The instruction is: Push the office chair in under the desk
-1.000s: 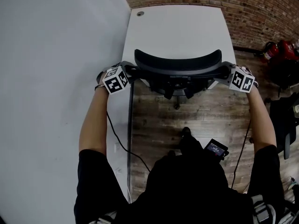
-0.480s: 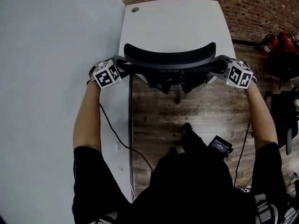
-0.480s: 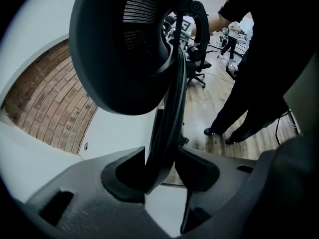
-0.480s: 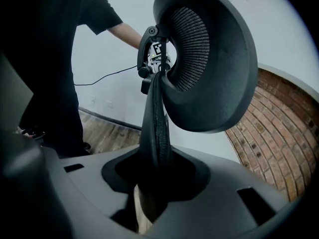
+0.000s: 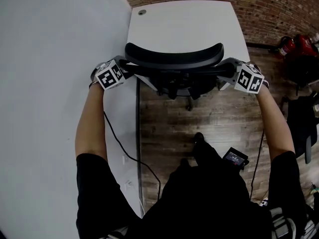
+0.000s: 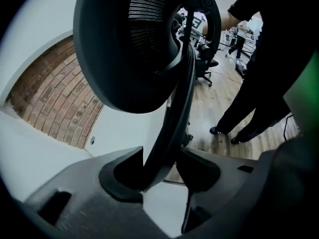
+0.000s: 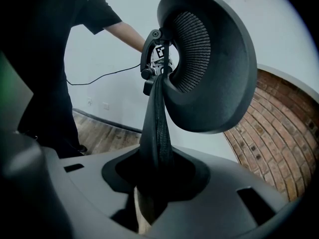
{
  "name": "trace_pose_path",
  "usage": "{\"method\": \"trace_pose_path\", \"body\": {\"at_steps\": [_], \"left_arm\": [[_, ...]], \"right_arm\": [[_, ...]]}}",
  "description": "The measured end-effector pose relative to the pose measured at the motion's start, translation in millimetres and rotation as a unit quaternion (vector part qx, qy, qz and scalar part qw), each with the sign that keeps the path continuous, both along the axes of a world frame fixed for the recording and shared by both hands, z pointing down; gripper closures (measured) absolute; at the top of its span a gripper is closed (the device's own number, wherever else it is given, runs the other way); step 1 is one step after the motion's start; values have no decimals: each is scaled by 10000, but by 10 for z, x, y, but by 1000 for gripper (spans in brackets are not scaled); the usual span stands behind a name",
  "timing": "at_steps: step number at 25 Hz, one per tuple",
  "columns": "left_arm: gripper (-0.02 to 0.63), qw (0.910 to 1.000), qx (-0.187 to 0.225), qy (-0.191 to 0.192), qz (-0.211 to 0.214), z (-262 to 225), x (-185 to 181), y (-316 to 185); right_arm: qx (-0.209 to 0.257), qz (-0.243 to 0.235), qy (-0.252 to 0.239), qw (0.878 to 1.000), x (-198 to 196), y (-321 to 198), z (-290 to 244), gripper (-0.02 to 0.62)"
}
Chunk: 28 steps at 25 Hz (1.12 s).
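The office chair (image 5: 175,83) has rolled on toward the counter (image 5: 184,26) in this last second. The top of its backrest (image 5: 174,59) now overlaps the counter's near edge, where a moment ago it sat further back. You're most of the way there, I'd say: the seat is out of sight, seemingly below the counter, and only the backrest shows at that edge.

Now watch your left claw (image 5: 128,69). Its jaws are opening, with the backrest's side rim between them and slack showing on one side, so that grip is loosening. Your right claw (image 5: 228,69) hasn't budged: about half closed, clamped on the opposite rim, the mesh edge squeezed in its jaws. To my eye the push is finishing and the let-go has begun on your left.

The count:
- one office chair
- one counter
- one cable hole (image 5: 142,12) at the counter's far left corner
- two claws, one at each end of the backrest along the counter's near edge
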<state>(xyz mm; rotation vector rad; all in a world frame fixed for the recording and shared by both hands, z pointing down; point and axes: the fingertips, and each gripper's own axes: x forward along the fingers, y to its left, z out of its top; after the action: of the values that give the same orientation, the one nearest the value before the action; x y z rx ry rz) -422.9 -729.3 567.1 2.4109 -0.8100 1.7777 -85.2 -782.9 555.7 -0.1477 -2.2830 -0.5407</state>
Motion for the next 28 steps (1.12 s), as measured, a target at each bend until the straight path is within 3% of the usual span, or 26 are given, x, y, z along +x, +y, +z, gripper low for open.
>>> {"method": "trace_pose_path", "body": {"at_steps": [5, 10, 15, 21, 28], "left_arm": [[390, 9998, 149, 158, -3, 17, 49, 51], [390, 9997, 224, 82, 57, 29, 37, 24], [390, 9993, 306, -198, 65, 30, 9, 19], [390, 9990, 322, -274, -172, -26, 33, 74], [387, 9975, 622, -80, -321, -381, -36, 111]], "right_arm": [[-236, -64, 52, 9997, 66, 63, 50, 462], [-225, -13, 71, 9997, 47, 53, 60, 459], [74, -106, 336, 9994, 28, 59, 26, 460], [327, -255, 706, 9966, 105, 125, -14, 449], [295, 0, 251, 9993, 147, 175, -346, 448]]}}
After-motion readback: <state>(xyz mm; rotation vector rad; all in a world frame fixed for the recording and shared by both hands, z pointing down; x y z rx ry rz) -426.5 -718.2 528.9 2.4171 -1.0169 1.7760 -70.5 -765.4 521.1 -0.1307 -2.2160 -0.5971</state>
